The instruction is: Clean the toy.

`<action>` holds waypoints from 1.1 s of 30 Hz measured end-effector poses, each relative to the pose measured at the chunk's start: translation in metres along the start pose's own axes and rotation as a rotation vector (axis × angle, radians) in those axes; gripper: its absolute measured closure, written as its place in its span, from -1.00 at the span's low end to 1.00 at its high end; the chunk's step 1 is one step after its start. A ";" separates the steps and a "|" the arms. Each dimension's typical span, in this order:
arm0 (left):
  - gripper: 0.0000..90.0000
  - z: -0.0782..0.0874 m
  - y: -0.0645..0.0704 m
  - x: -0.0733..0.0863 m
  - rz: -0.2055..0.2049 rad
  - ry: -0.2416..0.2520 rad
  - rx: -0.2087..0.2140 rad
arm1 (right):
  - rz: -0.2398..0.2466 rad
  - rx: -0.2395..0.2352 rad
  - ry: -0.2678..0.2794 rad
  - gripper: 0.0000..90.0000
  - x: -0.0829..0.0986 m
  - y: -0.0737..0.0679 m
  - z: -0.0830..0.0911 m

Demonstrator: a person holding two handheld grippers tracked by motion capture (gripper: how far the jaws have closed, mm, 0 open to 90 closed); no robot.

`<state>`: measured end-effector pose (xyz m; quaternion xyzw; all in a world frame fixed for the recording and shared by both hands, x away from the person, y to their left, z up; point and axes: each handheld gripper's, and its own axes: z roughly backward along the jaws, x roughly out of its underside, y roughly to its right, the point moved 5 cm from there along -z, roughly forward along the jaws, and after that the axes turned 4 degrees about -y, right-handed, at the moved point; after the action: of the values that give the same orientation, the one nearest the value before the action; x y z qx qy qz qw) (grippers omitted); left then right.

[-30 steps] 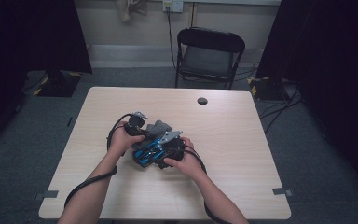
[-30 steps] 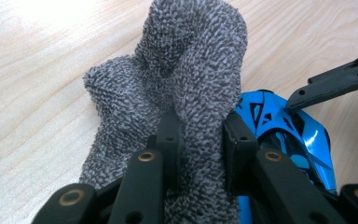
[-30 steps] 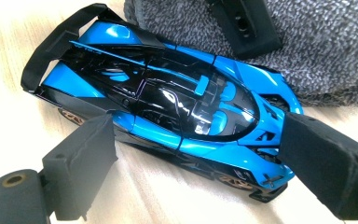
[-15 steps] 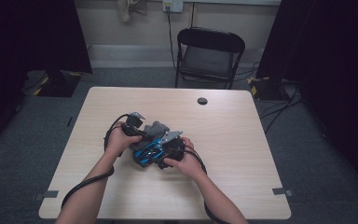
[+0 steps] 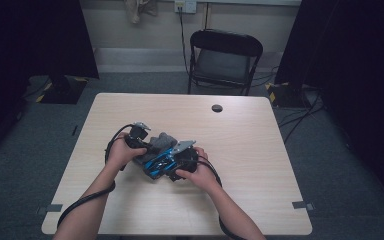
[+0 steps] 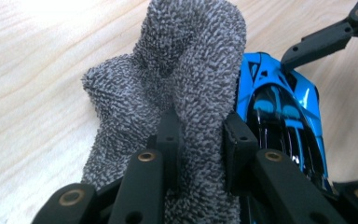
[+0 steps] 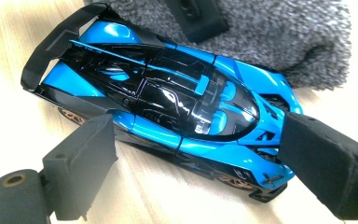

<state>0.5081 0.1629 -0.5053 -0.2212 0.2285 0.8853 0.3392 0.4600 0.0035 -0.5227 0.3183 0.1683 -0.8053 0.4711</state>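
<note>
High view: car and cloth, table centre

Light wood table [image 5: 260,150], grey carpet, black chair [image 5: 224,57] behind, dark disc [image 5: 217,108] near far edge. Left gripper [image 6: 198,135] clamped on grey cloth [image 6: 186,74], touching blue car [image 7: 168,102]. Right gripper [image 7: 196,168] jaws spread, straddling car.

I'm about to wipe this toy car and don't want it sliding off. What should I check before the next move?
1. Left tongs shut on the grey cloth: ok.
2. Cloth touching the blue toy car: ok, it lies against the car's side.
3. Right tongs bracing the car: not ok, jaws open on either side of it.
4. Car on its wheels on the table: ok.
5. Dirt left on the car: cannot tell.
</note>
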 end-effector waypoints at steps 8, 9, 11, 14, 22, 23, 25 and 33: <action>0.61 0.009 -0.001 0.011 0.004 -0.009 0.004 | 0.001 0.000 -0.003 -0.76 0.000 0.000 0.000; 0.61 0.010 -0.001 0.012 0.004 -0.009 0.006 | 0.000 0.001 -0.003 -0.76 0.000 0.000 0.000; 0.61 0.012 -0.001 0.014 0.005 -0.006 0.007 | 0.000 0.001 -0.002 -0.76 0.000 0.000 0.000; 0.61 0.014 -0.001 0.016 -0.002 -0.012 0.007 | 0.000 0.002 -0.003 -0.76 0.000 0.000 0.000; 0.61 0.020 -0.002 0.024 0.003 -0.024 0.014 | -0.001 0.002 -0.003 -0.76 0.000 0.000 0.000; 0.61 0.021 -0.002 0.025 0.004 -0.026 0.014 | -0.001 0.002 -0.002 -0.76 0.000 0.000 0.000; 0.61 0.023 -0.003 0.027 0.003 -0.028 0.014 | -0.002 0.002 -0.003 -0.76 0.000 0.000 0.000; 0.61 0.030 -0.003 0.035 0.014 -0.025 0.013 | -0.001 0.004 0.005 -0.76 0.000 -0.001 0.000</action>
<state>0.4796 0.1996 -0.5014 -0.2063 0.2317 0.8888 0.3373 0.4594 0.0038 -0.5229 0.3209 0.1681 -0.8051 0.4697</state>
